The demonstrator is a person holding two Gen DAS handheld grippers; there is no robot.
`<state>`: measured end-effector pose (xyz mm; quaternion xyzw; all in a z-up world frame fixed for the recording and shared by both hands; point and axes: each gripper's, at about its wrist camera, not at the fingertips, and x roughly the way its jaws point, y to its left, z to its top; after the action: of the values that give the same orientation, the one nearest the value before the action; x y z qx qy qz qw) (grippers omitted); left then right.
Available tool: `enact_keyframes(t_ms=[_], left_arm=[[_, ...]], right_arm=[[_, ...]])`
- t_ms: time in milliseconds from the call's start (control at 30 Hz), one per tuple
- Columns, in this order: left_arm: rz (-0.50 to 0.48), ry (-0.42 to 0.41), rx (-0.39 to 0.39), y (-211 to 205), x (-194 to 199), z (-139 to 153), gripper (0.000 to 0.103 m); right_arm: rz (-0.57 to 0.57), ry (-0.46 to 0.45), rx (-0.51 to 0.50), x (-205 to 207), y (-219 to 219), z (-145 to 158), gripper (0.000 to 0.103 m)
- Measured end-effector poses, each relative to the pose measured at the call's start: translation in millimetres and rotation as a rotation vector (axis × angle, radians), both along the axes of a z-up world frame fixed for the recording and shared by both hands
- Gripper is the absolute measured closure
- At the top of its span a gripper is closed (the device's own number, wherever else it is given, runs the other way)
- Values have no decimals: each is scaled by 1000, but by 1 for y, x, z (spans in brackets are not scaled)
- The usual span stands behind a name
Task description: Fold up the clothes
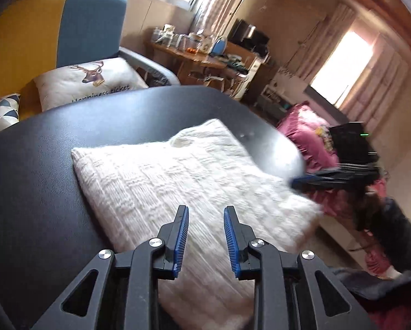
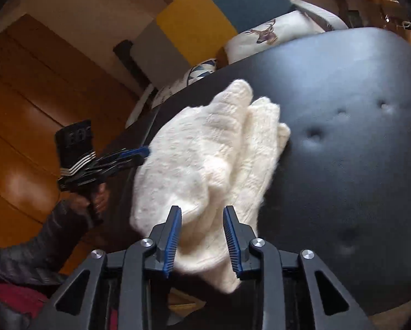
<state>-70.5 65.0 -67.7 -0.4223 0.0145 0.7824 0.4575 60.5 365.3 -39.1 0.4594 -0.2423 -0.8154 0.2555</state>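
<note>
I see a chunky, fuzzy white knit sweater (image 1: 178, 184) on the black surface (image 1: 40, 192), which looks like smooth, faintly grained leatherette with a dull sheen. At nine o'clock in the right wrist view, wooden panelling (image 2: 26, 110) shines glossy orange-brown.

Daylight floods from blown-out windows (image 1: 342, 66) at upper right; fisheye bends and darkens the corners. Motion blur smears the knit (image 1: 194, 181), perhaps slightly defocused.
</note>
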Motion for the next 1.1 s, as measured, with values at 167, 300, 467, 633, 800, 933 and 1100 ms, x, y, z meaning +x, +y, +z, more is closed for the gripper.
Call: enact_keyframes(t_ms=[167,300,467,633,800,933,1100], left_arm=[[-64,37,-38,33,-3,-2,76],[-139,78,-87,65,-9,1,76],[-210,100,-125,104,-15,-1,76],[-329,138,-154,126,-6,-25,76],[-336,186,-97,120,5,-28,75],[-297,161,-104,116,9,-14,70],[-234,150,-82,91,19,-3,62]], right_arm=[[97,-30,-44,11,-29,-15,52],[180,-61,-146,2,-52,-36,52],[448,-168,-292,-16,-91,-68,56],[504,-271,-119,-2,-74,-88,99],[453,-249,-120,12,-69,-87,99],[395,-237,-159,17,-68,-84,94],[271,-225,-231,23,-56,-67,74]])
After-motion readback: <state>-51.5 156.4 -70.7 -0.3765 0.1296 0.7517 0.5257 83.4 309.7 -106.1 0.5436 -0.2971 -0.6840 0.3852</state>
